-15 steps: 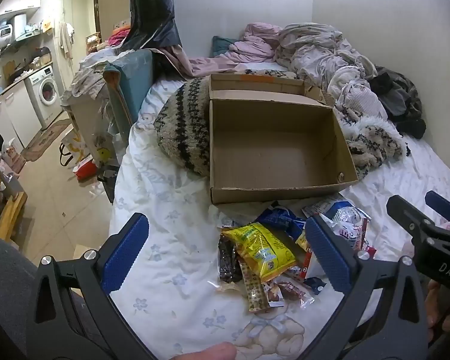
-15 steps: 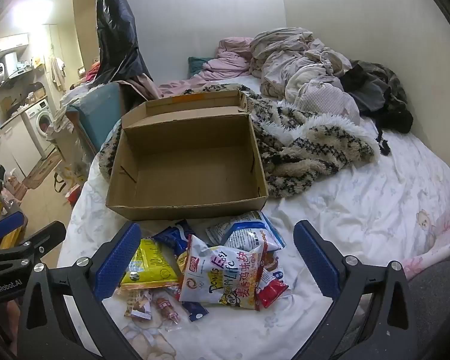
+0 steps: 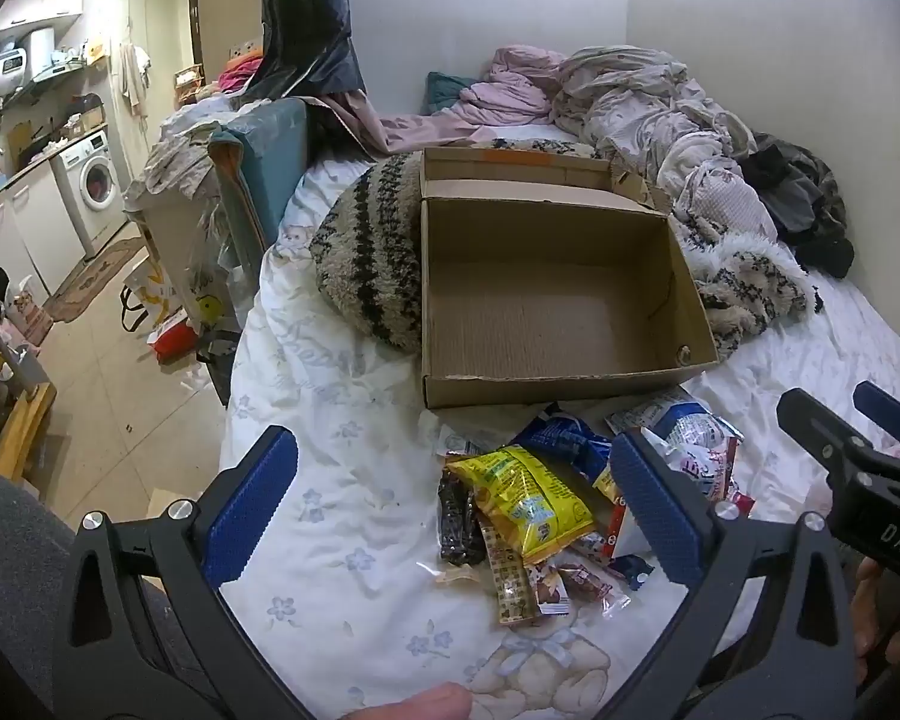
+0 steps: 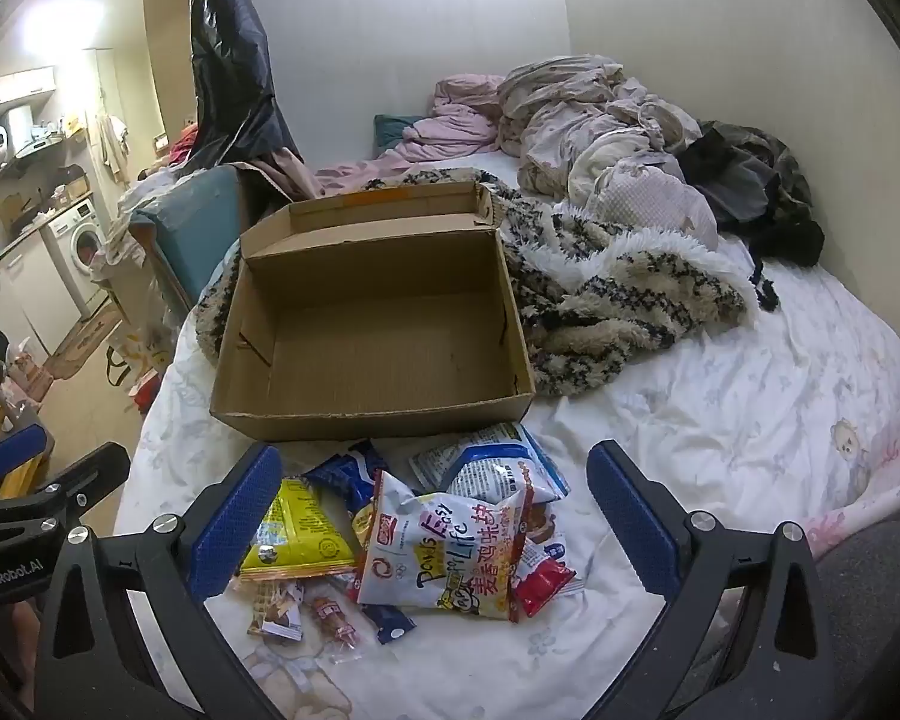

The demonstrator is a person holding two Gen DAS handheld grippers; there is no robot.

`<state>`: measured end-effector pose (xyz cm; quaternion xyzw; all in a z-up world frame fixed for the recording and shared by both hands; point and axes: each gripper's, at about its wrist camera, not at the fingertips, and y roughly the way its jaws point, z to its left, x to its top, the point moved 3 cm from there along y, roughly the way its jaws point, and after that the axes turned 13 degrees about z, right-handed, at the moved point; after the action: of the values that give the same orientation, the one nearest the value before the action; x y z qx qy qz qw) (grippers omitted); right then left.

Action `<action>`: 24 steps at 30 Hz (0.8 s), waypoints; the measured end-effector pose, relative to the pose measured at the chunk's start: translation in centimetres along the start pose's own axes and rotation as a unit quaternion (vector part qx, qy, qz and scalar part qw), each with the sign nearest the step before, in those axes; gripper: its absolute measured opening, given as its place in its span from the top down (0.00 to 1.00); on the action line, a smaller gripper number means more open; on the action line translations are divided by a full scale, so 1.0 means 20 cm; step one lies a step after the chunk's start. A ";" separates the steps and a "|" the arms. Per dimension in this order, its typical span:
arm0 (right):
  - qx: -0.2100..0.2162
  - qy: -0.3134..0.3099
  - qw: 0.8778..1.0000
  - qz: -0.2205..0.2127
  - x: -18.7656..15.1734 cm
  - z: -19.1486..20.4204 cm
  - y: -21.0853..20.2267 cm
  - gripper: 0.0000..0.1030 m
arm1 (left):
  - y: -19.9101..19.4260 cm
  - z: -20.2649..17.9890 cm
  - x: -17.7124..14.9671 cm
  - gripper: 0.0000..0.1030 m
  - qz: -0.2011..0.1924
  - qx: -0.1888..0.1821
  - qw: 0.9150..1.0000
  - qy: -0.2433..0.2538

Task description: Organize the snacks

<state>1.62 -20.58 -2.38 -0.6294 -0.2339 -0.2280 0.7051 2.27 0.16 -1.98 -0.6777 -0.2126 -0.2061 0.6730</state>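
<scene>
A pile of snack packets lies on the white bed sheet just in front of an empty cardboard box [image 3: 546, 324] [image 4: 378, 354]. A yellow packet [image 3: 525, 498] [image 4: 297, 531] lies at the pile's left, a large white packet with red print [image 4: 450, 558] at its right, and blue-and-white bags [image 4: 492, 468] sit behind. Small wrapped bars [image 3: 510, 576] lie at the near side. My left gripper [image 3: 456, 510] hovers open above the pile's left part. My right gripper [image 4: 429, 525] hangs open over the pile. Neither holds anything.
A fuzzy black-and-cream blanket [image 4: 618, 300] lies against the box's right and back. Crumpled bedding and clothes [image 4: 600, 132] fill the far end of the bed. The bed's left edge drops to a tiled floor [image 3: 108, 408] with bags and a washing machine [image 3: 93, 186].
</scene>
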 end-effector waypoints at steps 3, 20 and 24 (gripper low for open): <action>0.000 0.001 1.000 0.000 0.00 0.00 0.00 0.00 | 0.00 0.00 0.00 0.00 -0.001 0.000 1.000 0.001; -0.001 0.006 1.000 0.000 0.01 -0.03 0.00 0.00 | 0.00 0.00 0.00 0.00 0.000 -0.001 1.000 0.000; -0.002 0.005 1.000 0.000 0.00 -0.02 0.00 0.00 | 0.00 0.00 0.00 0.00 0.000 -0.001 1.000 0.000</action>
<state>1.69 -20.91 -2.44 -0.6295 -0.2300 -0.2316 0.7051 2.33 0.07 -1.91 -0.6787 -0.2124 -0.2067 0.6720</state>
